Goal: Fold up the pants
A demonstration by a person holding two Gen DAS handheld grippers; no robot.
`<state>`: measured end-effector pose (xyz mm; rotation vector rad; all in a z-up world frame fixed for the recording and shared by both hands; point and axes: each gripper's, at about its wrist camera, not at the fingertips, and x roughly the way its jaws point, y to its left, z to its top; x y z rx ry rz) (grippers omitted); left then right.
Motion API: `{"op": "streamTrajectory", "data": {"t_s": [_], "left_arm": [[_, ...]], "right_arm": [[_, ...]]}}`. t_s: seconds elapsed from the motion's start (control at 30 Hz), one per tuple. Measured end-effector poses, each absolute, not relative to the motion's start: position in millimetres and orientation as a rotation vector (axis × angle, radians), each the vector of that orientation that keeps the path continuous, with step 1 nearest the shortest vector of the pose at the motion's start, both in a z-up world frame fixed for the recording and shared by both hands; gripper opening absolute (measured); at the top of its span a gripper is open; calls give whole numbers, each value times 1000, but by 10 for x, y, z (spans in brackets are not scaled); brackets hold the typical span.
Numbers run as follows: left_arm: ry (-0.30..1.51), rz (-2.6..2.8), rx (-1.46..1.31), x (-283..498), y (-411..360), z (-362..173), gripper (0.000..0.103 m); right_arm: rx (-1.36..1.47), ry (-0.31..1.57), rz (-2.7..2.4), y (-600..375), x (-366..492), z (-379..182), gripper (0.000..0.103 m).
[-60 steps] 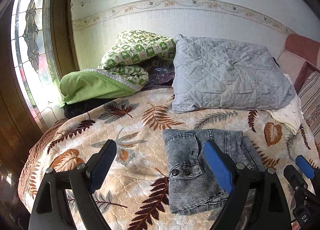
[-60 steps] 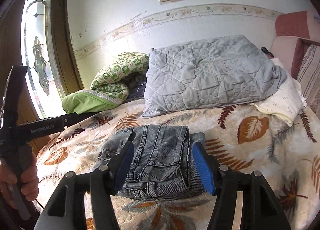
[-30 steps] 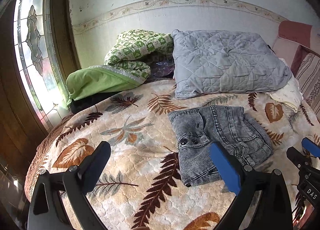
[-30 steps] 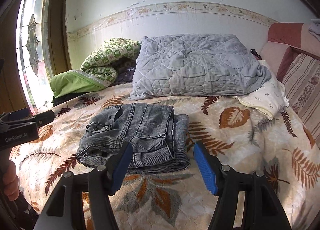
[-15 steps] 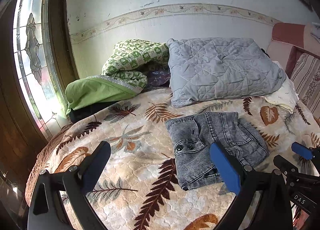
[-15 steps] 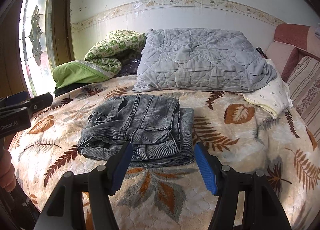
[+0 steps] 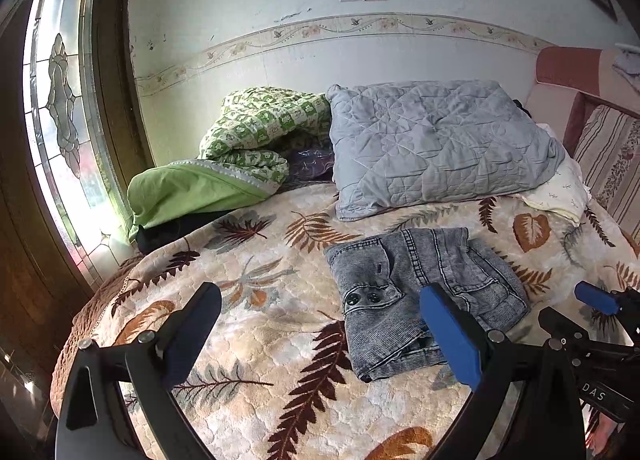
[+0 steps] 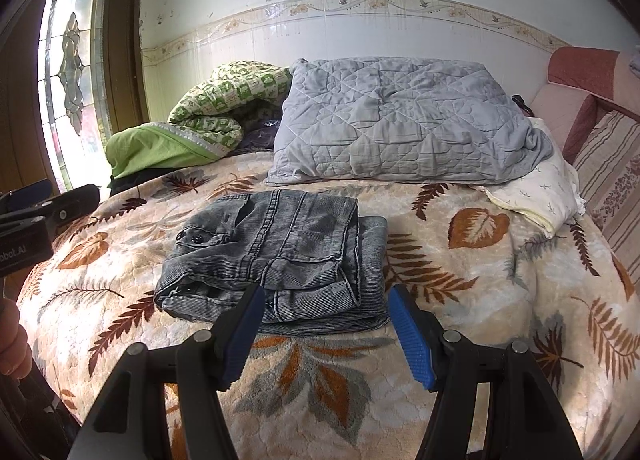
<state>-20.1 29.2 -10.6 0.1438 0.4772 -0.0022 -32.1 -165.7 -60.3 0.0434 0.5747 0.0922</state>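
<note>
The grey denim pants (image 7: 420,292) lie folded in a compact rectangle on the leaf-patterned bedspread (image 7: 260,300); they also show in the right wrist view (image 8: 280,256). My left gripper (image 7: 320,324) is open and empty, held above the bed, to the left of and nearer than the pants. My right gripper (image 8: 326,324) is open and empty, just short of the pants' near edge. The right gripper also shows at the right edge of the left wrist view (image 7: 592,300).
A grey quilted pillow (image 8: 400,120) lies behind the pants. A green patterned blanket (image 8: 216,108) is piled at the back left by the stained-glass window (image 7: 60,108). A cream pillow (image 8: 540,196) and a striped headboard (image 8: 612,188) are at the right.
Both grippers have drawn back and up from the folded pants, which now lie untouched farther from the fingers. Both stay open.
</note>
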Motion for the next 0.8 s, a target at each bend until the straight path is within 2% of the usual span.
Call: {"op": "streamTrajectory", "data": {"t_s": [0.8], "left_arm": [[403,-62,127,-354,329,26,100]], "right_arm": [[70,559,98,-1643,-317,-580,68]]}}
